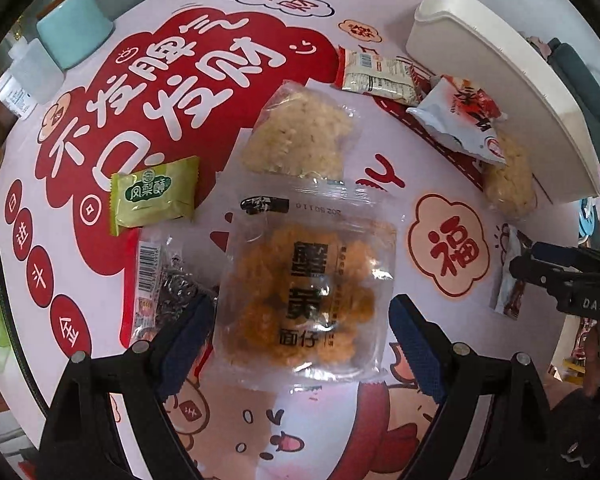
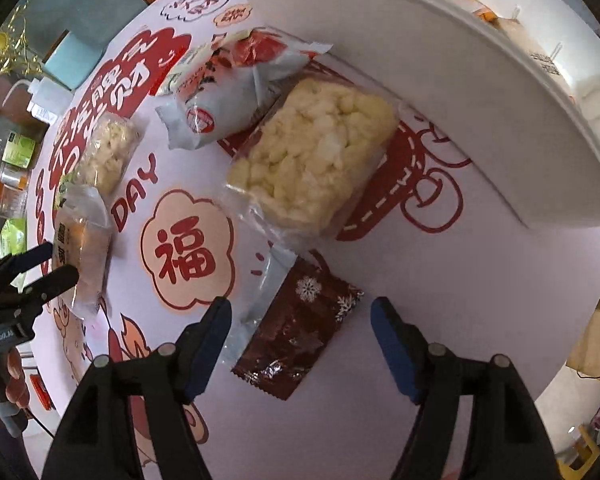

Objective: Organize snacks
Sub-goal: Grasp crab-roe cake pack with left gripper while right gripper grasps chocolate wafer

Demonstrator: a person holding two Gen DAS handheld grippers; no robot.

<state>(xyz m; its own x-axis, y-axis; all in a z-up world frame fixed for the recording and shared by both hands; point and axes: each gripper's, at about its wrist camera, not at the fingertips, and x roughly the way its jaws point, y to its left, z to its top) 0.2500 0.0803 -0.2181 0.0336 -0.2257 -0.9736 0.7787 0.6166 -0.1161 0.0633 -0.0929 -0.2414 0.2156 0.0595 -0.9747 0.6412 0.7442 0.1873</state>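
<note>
A clear packet of orange fried snacks (image 1: pixel 304 292) lies flat on the printed tablecloth (image 1: pixel 380 152). My left gripper (image 1: pixel 302 308) points down over it, open, one blue pad on each side and neither pressing. A dark brown packet with snowflakes (image 2: pixel 300 320) lies between the blue pads of my right gripper (image 2: pixel 300 306), which is open and stands clear of it. Beyond it lie a clear packet of pale puffed snacks (image 2: pixel 312 152) and a white-and-red packet (image 2: pixel 228 92). The left gripper (image 2: pixel 40 272) also shows at the left edge of the right wrist view.
A long white bin (image 2: pixel 420 100) borders the table's far right side, with packets inside. A green pastry packet (image 1: pixel 154 196), a barcode-striped packet (image 1: pixel 160 280) and another pale puffed packet (image 1: pixel 300 136) lie near the left gripper. A teal cup (image 1: pixel 74 24) and plastic bottles (image 1: pixel 28 76) stand far left.
</note>
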